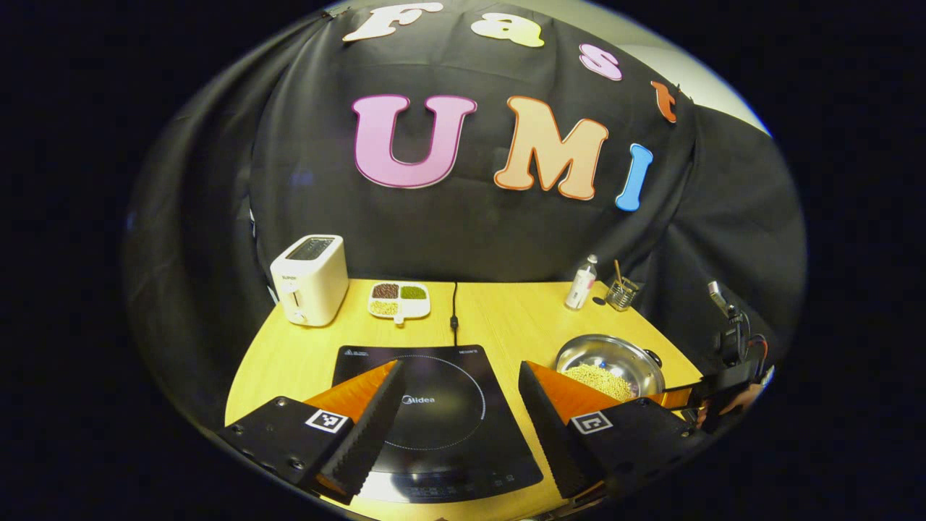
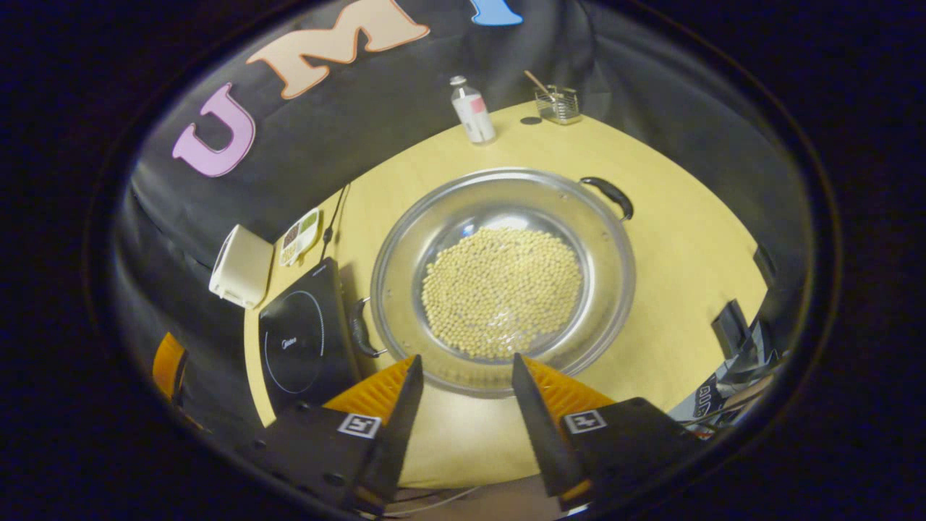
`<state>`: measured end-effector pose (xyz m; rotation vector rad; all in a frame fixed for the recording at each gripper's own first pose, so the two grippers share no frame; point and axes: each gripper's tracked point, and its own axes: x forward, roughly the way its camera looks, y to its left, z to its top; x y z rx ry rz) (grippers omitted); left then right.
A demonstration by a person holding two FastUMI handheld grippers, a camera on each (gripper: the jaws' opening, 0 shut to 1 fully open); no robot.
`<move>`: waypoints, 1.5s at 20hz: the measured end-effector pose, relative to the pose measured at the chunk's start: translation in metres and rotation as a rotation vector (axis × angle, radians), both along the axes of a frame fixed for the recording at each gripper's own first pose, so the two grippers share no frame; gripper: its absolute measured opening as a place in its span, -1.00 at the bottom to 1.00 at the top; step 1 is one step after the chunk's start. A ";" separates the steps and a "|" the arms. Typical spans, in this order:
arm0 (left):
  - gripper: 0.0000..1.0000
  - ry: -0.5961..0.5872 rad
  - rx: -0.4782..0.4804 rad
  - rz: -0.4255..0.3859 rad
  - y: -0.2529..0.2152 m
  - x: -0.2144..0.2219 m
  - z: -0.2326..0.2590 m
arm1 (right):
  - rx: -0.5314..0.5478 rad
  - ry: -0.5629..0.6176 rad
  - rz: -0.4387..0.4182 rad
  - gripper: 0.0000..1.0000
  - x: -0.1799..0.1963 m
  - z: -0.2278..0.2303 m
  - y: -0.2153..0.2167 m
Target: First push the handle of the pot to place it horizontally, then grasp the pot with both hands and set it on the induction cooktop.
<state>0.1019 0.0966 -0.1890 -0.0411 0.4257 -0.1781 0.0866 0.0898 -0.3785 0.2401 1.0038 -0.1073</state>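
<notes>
A: Where does the pot sit right now?

B: The shallow stainless-steel pot (image 2: 504,278), holding a layer of pale yellow beans (image 2: 500,291), rests on the light wooden bench (image 2: 680,239), just beside the flat black glass induction cooktop (image 2: 300,340). Its two black loop handles, one (image 2: 610,195) at the far rim and one (image 2: 359,329) toward the cooktop, lie on a slant in the right gripper view.

A: And the grippers?

B: The right hand-held gripper (image 2: 463,405) hovers over the pot's near rim, fingers spread, gripping nothing. The left hand-held gripper (image 1: 461,412) hangs above the cooktop, likewise spread and empty.

A: So the handle push comes first?

B: I judge so. One ribbed black finger (image 2: 539,420) should press the side of a handle and turn the pot slowly, until both handles line up across the bench.

A: Any cautions?

B: The polished steel looks slick and the base is round, so the pot may slide rather than spin. The beans are loose; a jerk could scatter them. The thin, curved handles call for a centred, square pinch when lifting.
</notes>
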 end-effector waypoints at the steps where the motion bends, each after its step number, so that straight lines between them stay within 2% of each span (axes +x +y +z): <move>1: 0.92 0.024 0.005 0.000 -0.005 0.002 -0.006 | -0.012 0.000 0.010 0.67 0.003 0.004 -0.014; 2: 0.92 0.048 0.010 0.001 -0.010 0.002 -0.011 | -0.015 0.005 0.020 1.00 0.007 0.007 -0.024; 4: 0.92 0.087 0.008 -0.002 -0.027 0.006 -0.018 | -0.025 0.016 0.053 0.89 0.013 0.016 -0.046; 5: 0.92 0.114 0.001 -0.006 -0.036 0.007 -0.023 | -0.031 0.028 0.079 1.00 0.018 0.020 -0.057; 6: 0.92 0.135 -0.007 -0.008 -0.046 0.008 -0.028 | -0.037 0.042 0.101 1.00 0.021 0.021 -0.058; 7: 0.92 0.161 -0.015 -0.010 -0.056 0.009 -0.032 | -0.037 0.053 0.121 0.89 0.028 0.022 -0.067; 8: 0.92 0.185 -0.025 -0.014 -0.066 0.011 -0.039 | -0.035 0.059 0.139 1.00 0.033 0.024 -0.073; 9: 0.92 0.217 -0.033 -0.018 -0.077 0.012 -0.048 | -0.035 0.067 0.156 1.00 0.043 0.024 -0.087; 10: 0.92 0.248 -0.040 -0.019 -0.086 0.014 -0.055 | -0.036 0.076 0.173 0.89 0.049 0.024 -0.094; 11: 0.92 0.289 -0.044 -0.013 -0.095 0.016 -0.064 | -0.041 0.086 0.189 1.00 0.057 0.023 -0.102; 12: 0.92 0.317 -0.049 -0.010 -0.102 0.017 -0.070 | -0.046 0.094 0.208 0.89 0.062 0.023 -0.107; 13: 0.92 0.345 -0.055 -0.004 -0.109 0.020 -0.077 | -0.054 0.103 0.230 0.89 0.070 0.022 -0.114; 14: 0.93 0.376 -0.052 0.006 -0.112 0.022 -0.084 | -0.061 0.111 0.247 1.00 0.075 0.021 -0.119; 15: 0.92 0.400 -0.047 0.011 -0.117 0.025 -0.093 | -0.064 0.118 0.266 0.89 0.084 0.019 -0.125; 18: 0.93 0.466 -0.037 0.027 -0.124 0.037 -0.112 | -0.064 0.150 0.305 0.89 0.101 0.009 -0.140; 19: 0.93 0.492 -0.037 0.033 -0.128 0.039 -0.119 | -0.062 0.160 0.313 1.00 0.105 0.008 -0.136; 20: 0.92 0.518 -0.040 0.038 -0.132 0.042 -0.126 | -0.058 0.172 0.323 0.89 0.111 0.002 -0.147; 25: 0.94 0.629 -0.066 0.049 -0.153 0.045 -0.155 | -0.020 0.245 0.361 0.89 0.123 -0.023 -0.157; 30: 0.94 0.702 -0.056 0.084 -0.155 0.049 -0.181 | 0.036 0.299 0.386 0.87 0.125 -0.041 -0.151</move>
